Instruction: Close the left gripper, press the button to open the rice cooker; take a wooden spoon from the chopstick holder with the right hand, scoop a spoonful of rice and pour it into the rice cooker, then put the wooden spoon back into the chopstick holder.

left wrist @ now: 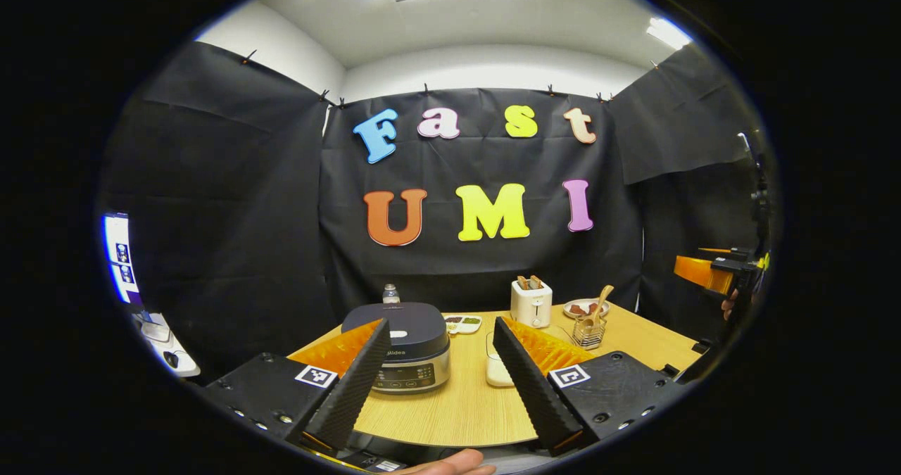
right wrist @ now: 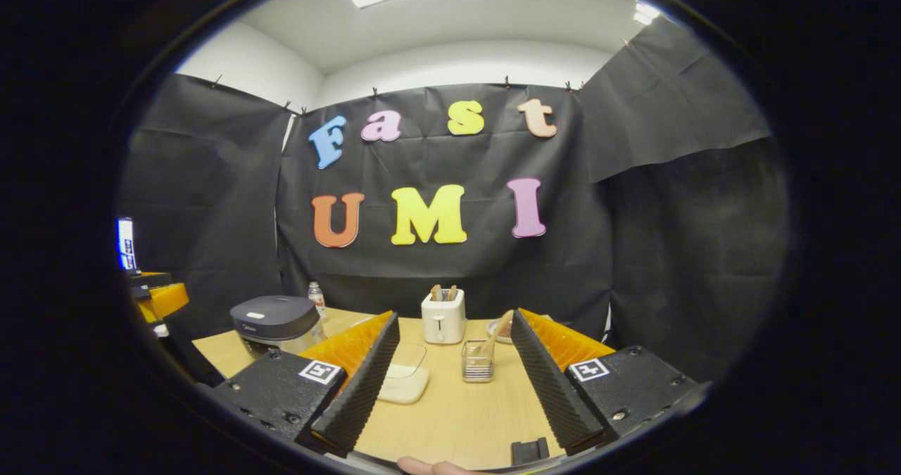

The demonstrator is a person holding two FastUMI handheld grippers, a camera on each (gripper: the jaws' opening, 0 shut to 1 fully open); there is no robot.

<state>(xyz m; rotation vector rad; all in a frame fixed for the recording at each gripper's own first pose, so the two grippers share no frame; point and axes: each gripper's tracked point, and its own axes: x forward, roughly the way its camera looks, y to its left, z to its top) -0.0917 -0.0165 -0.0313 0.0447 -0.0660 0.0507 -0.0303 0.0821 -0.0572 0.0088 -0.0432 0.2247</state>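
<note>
Looking along the left gripper in the left gripper view, we find its two fingers spread wide in the lower centre of the frame, with nothing between them but bare table. The rice cooker stands just left of centre, lid down, partly behind the left finger. A clear container of rice sits to the right of the cooker, beside the right finger. Further back, a white toaster stands right of centre. To its right, the chopstick holder, a wire basket, holds the wooden spoon, which leans with its bowl upward. A plate lies behind the holder, a small divided tray lies behind the cooker, and a bottle stands at the table's far edge. The right gripper appears at the right edge of the frame, well above the table; we cannot tell its opening from there.

In the right gripper view, the right gripper sits in the lower centre, its fingers also wide apart and holding nothing. Between them we see the chopstick holder with the wooden spoon in it, and the toaster behind to the left. The container of rice lies beside the left finger. The rice cooker stands at the left of the frame, and the left gripper shows at the far left edge.
</note>
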